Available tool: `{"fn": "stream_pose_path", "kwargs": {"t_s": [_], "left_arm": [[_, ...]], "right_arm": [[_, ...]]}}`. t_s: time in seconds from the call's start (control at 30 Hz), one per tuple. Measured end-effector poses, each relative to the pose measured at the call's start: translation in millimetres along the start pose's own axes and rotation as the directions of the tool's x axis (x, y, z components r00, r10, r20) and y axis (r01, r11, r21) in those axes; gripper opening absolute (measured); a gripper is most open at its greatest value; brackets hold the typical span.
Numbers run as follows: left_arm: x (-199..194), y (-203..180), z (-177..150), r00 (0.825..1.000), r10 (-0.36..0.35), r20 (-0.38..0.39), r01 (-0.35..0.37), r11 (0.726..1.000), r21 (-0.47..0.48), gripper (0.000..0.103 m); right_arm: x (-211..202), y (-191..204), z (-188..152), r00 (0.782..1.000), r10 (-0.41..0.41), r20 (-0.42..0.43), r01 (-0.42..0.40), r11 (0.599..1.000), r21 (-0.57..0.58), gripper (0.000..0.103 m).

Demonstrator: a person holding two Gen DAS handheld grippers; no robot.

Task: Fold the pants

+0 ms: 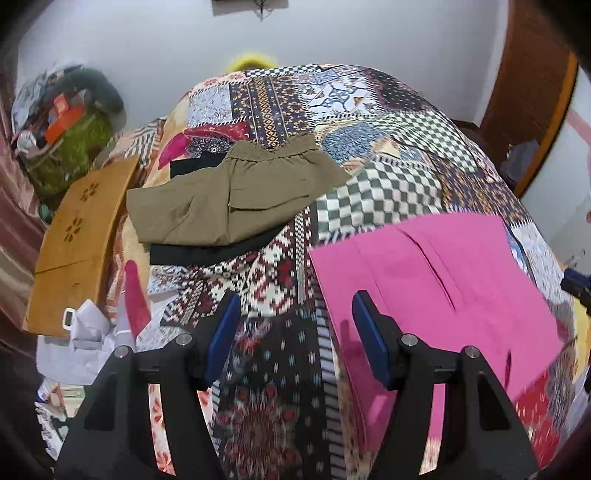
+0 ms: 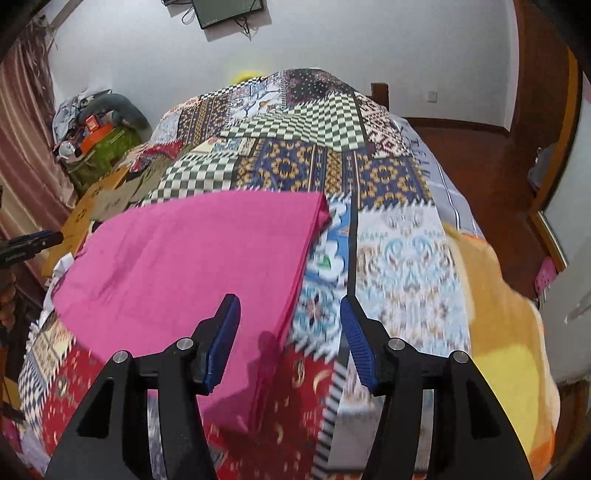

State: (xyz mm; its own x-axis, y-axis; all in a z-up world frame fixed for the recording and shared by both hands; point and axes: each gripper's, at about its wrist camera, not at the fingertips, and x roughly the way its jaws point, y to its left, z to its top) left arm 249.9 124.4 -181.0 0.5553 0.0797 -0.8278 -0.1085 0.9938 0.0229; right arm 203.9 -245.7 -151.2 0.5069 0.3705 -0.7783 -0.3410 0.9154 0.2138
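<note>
Hovering over the flat pink cloth pants (image 1: 436,288) on the patchwork quilt (image 1: 280,266)

Left gripper (image 1: 295,332) and right gripper (image 2: 290,332) both angle downward, jaws spread wide (nothing held); folded olive shorts (image 1: 236,199) lie well apart.

A black garment (image 1: 207,254) lies mostly hidden under olive shorts (image 1: 236,199), perhaps folded.

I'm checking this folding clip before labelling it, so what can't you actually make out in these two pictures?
- Pink pants: near end cut off behind the left gripper in the left view; lower corner hidden by the right gripper in the right view.
- Black garment: mostly covered by the olive shorts; its type is unclear.
- Bedspread: near patches motion-blurred in the right view.
- Wall screen: cut by the top edge.
</note>
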Motion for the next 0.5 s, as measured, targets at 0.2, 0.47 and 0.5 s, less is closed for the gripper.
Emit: {"fn": "stream_pose_path", "kwargs": {"t_s": [0.2,0.47,0.5], "left_arm": [[34,3,28,1.0,0.001,-0.024,-0.002,1.0,-0.025,0.062],[81,4,37,0.992,-0.071,-0.108,0.064,0.996,-0.069,0.063],[85,4,36,0.989,-0.087,-0.12,0.078,0.994,-0.077,0.064]], "right_arm": [[29,-3,27,1.0,0.002,0.0,-0.002,1.0,-0.019,0.052],[75,-13,54,1.0,0.003,-0.025,-0.004,0.999,-0.033,0.052],[82,-16,57,1.0,0.0,-0.029,-0.001,1.0,-0.031,0.052]]}}
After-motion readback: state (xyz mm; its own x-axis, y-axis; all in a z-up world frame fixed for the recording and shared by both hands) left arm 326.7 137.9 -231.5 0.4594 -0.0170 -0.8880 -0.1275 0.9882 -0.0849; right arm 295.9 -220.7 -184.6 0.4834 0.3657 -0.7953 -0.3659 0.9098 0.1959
